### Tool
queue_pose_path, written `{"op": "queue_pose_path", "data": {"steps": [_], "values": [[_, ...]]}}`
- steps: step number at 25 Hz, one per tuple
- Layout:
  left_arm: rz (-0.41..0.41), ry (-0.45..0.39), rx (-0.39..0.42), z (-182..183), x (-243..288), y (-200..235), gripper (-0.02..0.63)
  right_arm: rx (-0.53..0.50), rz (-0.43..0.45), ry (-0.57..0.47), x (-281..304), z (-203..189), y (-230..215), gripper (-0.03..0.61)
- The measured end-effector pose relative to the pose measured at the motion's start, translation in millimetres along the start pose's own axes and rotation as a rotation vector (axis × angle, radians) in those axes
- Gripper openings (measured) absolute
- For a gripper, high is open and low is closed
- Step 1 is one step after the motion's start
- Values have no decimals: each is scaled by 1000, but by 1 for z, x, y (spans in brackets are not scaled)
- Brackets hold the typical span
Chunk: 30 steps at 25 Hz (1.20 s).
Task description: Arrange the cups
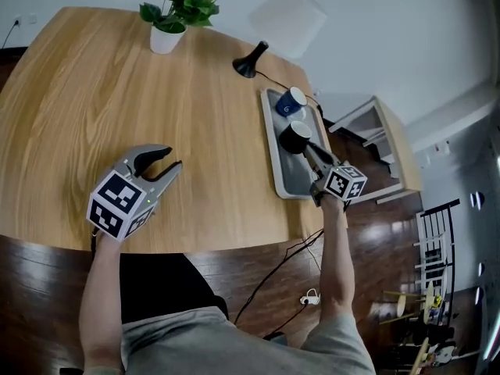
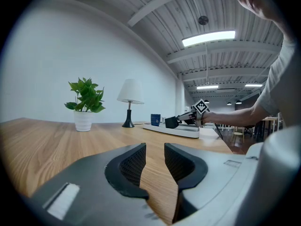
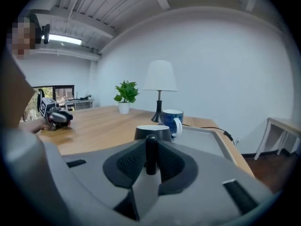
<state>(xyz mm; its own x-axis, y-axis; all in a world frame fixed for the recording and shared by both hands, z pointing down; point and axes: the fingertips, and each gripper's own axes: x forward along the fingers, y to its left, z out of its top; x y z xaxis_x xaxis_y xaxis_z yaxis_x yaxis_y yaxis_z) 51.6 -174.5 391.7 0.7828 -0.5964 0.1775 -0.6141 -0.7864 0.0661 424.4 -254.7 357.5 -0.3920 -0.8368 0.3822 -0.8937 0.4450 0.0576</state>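
My right gripper (image 1: 306, 148) is shut on the handle of a black cup (image 1: 294, 137), which it holds over the grey tray (image 1: 291, 180) at the table's right edge. In the right gripper view the handle stands pinched between the jaws, with the black cup (image 3: 153, 132) just beyond them. A blue cup (image 1: 291, 101) sits at the tray's far end, close behind the black one, and the blue cup (image 3: 171, 119) shows past its rim. My left gripper (image 1: 160, 162) rests open near the table's front left, nothing between its fingers (image 2: 133, 166).
A potted plant (image 1: 173, 14) and a table lamp (image 1: 273, 30) stand at the table's far side, with a cable running past the tray. A light side table (image 1: 383, 147) stands right of the table over dark floor.
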Motion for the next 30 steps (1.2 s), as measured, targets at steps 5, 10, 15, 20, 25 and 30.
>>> {"op": "queue_pose_path", "data": {"steps": [5, 10, 15, 20, 25, 30], "values": [[0, -2, -5, 0, 1, -1, 133, -59, 30, 38, 0, -9, -3, 84], [-1, -1, -4, 0, 0, -1, 133, -74, 60, 68, -4, -23, -10, 83], [3, 0, -5, 0, 1, 0, 133, -134, -17, 112, -2, -26, -20, 100], [-1, 2, -4, 0, 2, -1, 133, -149, -111, 211, -18, -34, -31, 206], [1, 3, 1, -1, 0, 0, 133, -222, -130, 67, -45, 15, 2, 155], [7, 2, 1, -2, 1, 1, 133, -229, 158, -168, -19, 54, 143, 112]]}}
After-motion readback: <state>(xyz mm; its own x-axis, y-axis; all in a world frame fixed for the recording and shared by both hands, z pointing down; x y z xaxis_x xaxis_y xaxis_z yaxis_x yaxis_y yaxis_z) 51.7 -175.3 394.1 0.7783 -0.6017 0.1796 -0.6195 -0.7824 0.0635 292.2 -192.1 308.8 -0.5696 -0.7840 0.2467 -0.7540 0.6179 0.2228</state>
